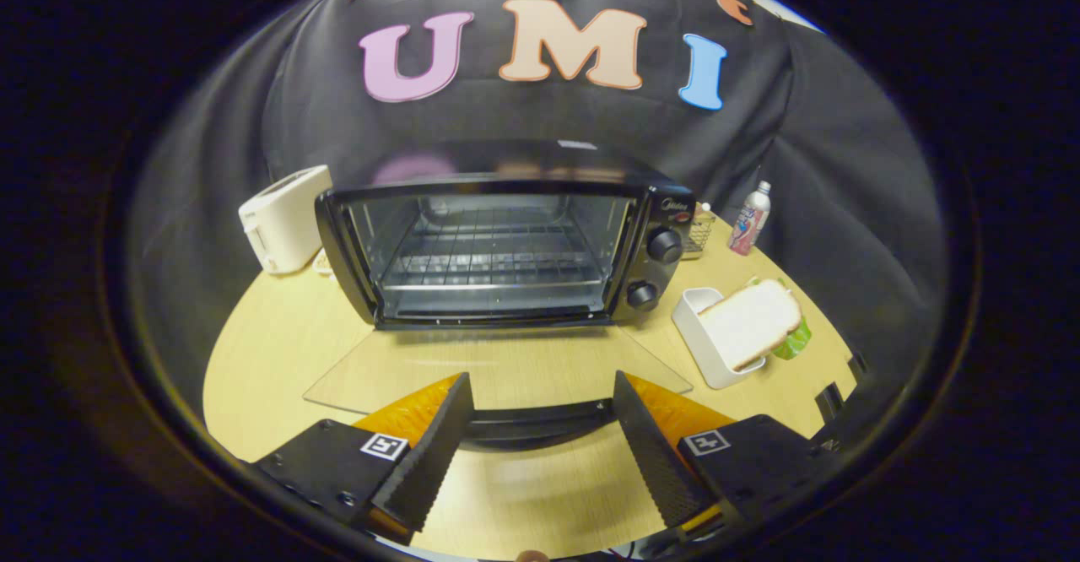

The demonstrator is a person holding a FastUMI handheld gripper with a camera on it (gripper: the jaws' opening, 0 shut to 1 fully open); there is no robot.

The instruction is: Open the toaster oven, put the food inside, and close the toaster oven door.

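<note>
A black toaster oven [506, 250] stands on the round wooden table [270, 351] with its glass door [498, 372] folded down flat toward me. The door's dark handle bar [540, 423] lies between my fingers. Inside the oven a wire rack [494, 258] is bare. A sandwich [751, 321] of white bread with green lettuce rests on a white tray [700, 343] to the right of the oven, beyond my right finger. My gripper [540, 389] is open, its fingers wide apart on either side of the handle, not pressing on it.
A cream pop-up toaster [283, 216] stands left of the oven. Behind the oven's right side are a small wire basket [700, 233] and a bottle [749, 218]. Two knobs [664, 245] sit on the oven's right panel. The table edge curves close on both sides.
</note>
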